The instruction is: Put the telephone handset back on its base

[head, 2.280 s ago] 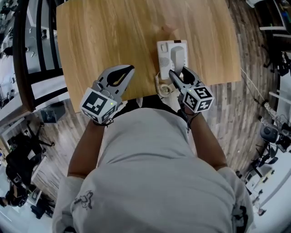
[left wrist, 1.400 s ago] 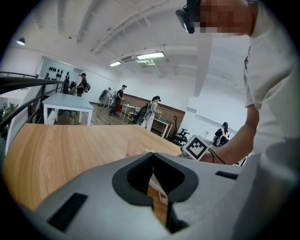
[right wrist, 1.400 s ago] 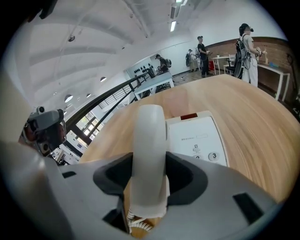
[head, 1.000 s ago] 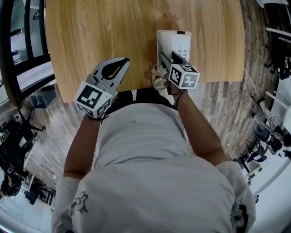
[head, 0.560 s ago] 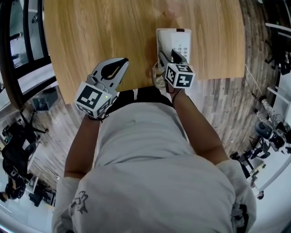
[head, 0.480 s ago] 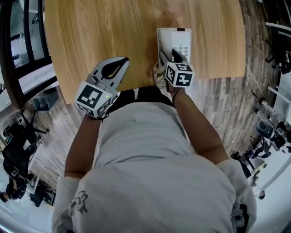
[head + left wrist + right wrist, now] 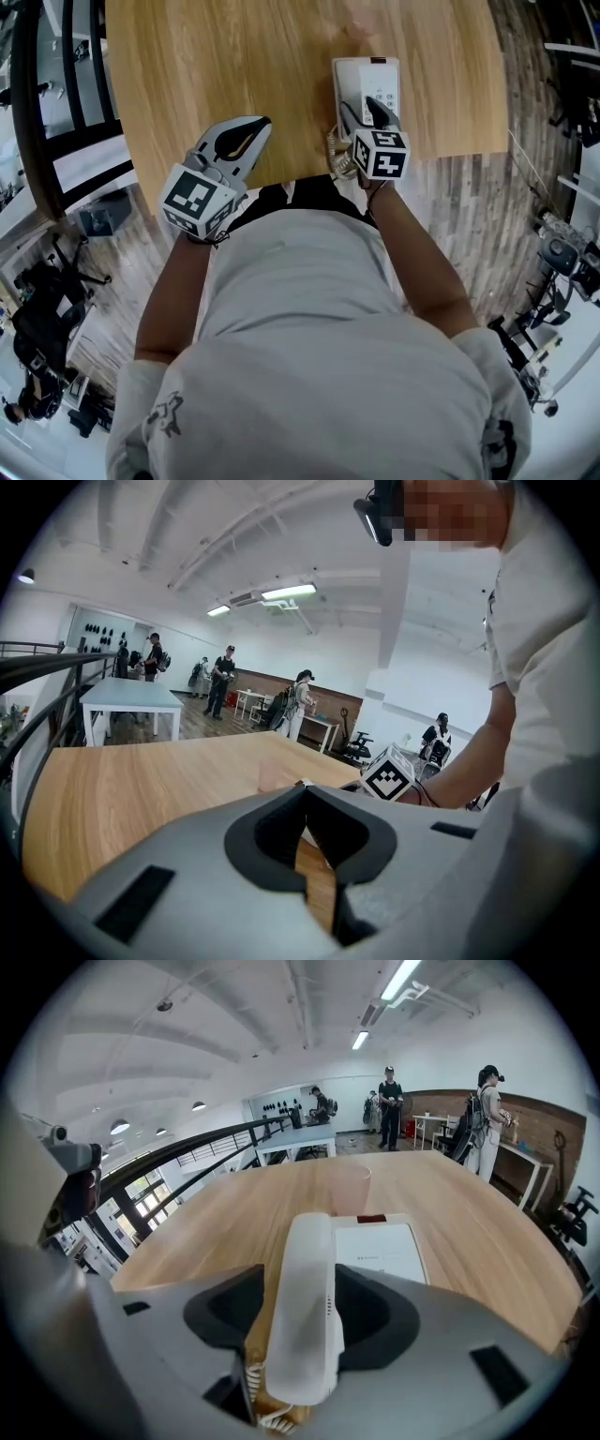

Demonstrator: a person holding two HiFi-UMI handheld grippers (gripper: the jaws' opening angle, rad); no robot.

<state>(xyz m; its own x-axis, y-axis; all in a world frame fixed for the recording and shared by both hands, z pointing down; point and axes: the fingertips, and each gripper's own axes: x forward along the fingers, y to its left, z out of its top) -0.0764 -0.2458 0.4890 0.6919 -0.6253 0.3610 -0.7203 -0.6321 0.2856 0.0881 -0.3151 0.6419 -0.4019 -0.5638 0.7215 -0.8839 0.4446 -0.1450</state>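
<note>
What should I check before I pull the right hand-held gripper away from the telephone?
1. Handset lies along the left side of the base: ok.
2. Handset fully seated: cannot tell.
3. Right hand-held gripper: jaws have just been opening and stand apart, handset between them unpressed: ok.
4. Coiled cord clear of the jaws: cannot tell.
5. Left hand-held gripper shut, empty, apart from the base: ok.

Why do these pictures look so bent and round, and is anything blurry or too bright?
Head view: a wide lens bows the table edges and floor; light is even. Left gripper view: black round rim; the mosaic at top was added over a face. Right gripper view: the handset looks oversized and slightly soft near the lens; ceiling strip lights blow out white.
</note>
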